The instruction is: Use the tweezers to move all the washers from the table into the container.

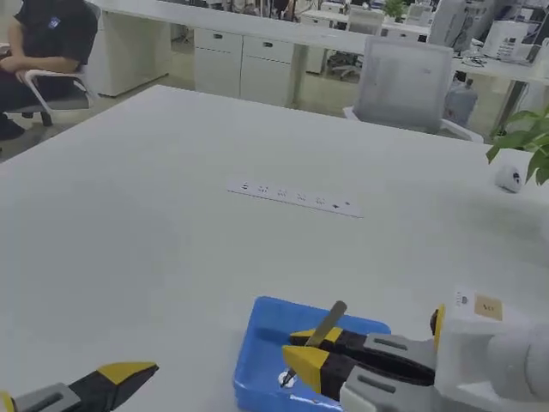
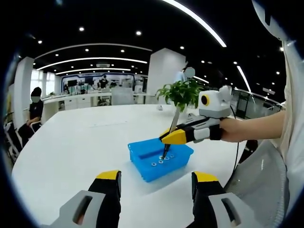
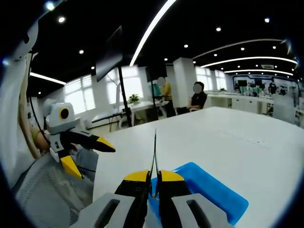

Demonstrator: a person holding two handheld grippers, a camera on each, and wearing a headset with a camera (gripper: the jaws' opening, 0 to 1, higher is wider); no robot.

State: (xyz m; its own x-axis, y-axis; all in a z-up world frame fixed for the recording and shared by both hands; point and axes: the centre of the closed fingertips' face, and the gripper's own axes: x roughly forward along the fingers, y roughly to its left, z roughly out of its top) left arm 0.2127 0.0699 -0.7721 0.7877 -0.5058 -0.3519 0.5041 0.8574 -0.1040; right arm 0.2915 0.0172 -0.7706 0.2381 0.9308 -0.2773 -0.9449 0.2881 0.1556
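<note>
A blue container [image 1: 257,339] sits at the table's near edge; several small washers [image 2: 161,161] lie inside it. My right gripper [image 1: 302,350] hovers over the container, shut on metal tweezers [image 1: 328,323]. The tweezers [image 2: 171,128] point down, with their tips inside the container [image 2: 142,168] among the washers. I cannot tell whether the tips hold a washer. In the right gripper view the jaws press together on the tweezers [image 3: 155,152] above the container [image 3: 213,192]. My left gripper [image 2: 156,190] is open with nothing in it, near the table's front left [image 1: 129,378].
A white power strip [image 1: 294,198] lies mid-table. A mesh chair [image 1: 403,81] stands at the far edge. A green plant [image 1: 523,137] and a small white device [image 1: 510,178] are at the right. A person [image 1: 47,34] sits far left.
</note>
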